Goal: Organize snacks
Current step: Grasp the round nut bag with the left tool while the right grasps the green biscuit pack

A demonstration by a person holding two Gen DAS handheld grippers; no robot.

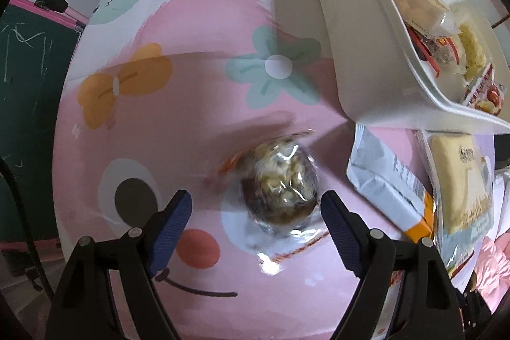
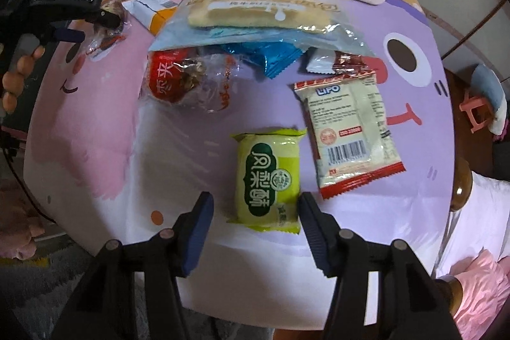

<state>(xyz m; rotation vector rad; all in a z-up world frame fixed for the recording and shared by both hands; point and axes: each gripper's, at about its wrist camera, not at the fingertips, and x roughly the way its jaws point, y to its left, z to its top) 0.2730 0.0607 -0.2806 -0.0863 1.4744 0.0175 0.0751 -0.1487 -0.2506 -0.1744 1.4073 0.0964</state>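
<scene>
While pads apart, green snack pack [image 2: 269, 177] btwn jaws.

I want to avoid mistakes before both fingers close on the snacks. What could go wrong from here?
1. The green snack pack sits nearer the right gripper's right-hand finger, so closing may push it sideways.
2. The round wrapped snack under the open left gripper has slippery clear film; the fingers may catch only the wrapper.
3. The white bin already looks full, and more packs could spill.
</scene>
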